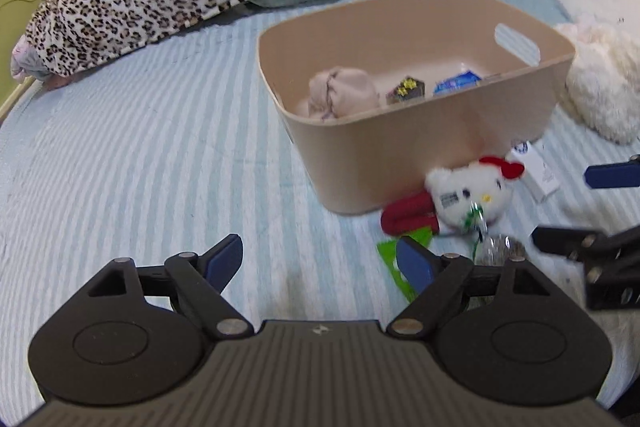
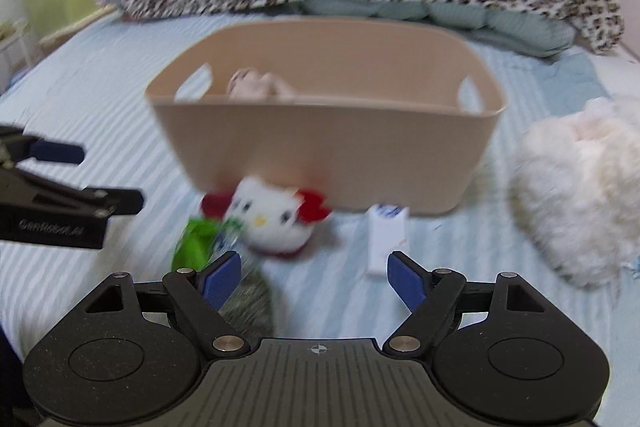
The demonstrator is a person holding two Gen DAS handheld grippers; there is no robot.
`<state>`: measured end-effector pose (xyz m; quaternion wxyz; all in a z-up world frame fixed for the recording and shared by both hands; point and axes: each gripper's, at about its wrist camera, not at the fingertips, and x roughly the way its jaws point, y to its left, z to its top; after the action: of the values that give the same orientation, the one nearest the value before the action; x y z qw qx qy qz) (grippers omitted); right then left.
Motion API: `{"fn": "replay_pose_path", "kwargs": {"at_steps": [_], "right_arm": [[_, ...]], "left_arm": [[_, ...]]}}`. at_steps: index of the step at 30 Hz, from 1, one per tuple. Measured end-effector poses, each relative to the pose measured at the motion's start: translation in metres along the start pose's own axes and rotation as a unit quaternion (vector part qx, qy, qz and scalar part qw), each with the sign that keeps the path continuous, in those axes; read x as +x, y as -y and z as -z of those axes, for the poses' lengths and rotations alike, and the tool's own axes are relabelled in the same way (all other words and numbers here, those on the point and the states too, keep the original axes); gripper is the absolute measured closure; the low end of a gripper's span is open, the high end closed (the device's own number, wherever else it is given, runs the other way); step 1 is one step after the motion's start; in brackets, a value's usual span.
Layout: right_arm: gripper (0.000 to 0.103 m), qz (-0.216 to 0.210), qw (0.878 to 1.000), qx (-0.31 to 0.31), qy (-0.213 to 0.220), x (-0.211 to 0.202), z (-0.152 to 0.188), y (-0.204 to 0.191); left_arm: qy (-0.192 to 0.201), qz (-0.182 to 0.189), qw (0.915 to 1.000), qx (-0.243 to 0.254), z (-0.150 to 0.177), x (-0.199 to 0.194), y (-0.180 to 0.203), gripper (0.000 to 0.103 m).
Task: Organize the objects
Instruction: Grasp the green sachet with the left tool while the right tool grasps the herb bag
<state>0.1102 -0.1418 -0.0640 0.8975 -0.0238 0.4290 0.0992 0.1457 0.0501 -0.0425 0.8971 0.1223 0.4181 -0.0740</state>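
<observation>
The white plush cat toy with a red bow lies on the striped bed just ahead of the wide-open right hand-held gripper, nearer than the open left hand-held gripper, against the near wall of the beige plastic tub holding a pink cloth bundle, a small dark box and a blue packet.

The right gripper is hovering with its blue-padded jaws spread wide over the pale blue striped bedspread, gripping nothing. Just ahead, a white plush cat with a red bow is lying against the front wall of the beige plastic bin. A small white carton is resting to its right, and a green wrapper, possibly a snack packet, is sitting to its left. The left gripper is reaching in from the left edge, jaws apart. A fluffy cream cushion is lying at right.
</observation>
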Motion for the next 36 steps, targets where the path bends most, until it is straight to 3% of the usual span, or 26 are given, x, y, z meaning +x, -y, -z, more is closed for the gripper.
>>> {"fn": "replay_pose_path", "kwargs": {"at_steps": [5,12,18,28,36], "right_arm": [[0.014,-0.018,0.999,-0.023,-0.020,0.010,0.011,-0.018],[0.014,-0.034,0.998,-0.030,-0.041,0.022,0.016,-0.025],[0.014,-0.025,0.998,-0.028,-0.057,0.035,0.025,-0.024],[0.019,-0.003,0.999,0.007,-0.050,0.036,0.026,0.002],[0.022,-0.017,0.999,-0.023,-0.041,0.042,0.025,0.000]], "left_arm": [[-0.014,0.001,0.9999,-0.009,0.009,0.011,-0.001,0.019],[-0.022,0.003,0.9995,-0.025,0.016,0.019,-0.006,0.019],[-0.019,0.023,0.9989,-0.036,0.020,0.021,-0.002,0.019],[0.010,0.050,0.9982,-0.030,0.023,0.025,0.029,0.019],[-0.045,0.062,0.9944,-0.073,0.020,0.058,0.025,0.019]]}}
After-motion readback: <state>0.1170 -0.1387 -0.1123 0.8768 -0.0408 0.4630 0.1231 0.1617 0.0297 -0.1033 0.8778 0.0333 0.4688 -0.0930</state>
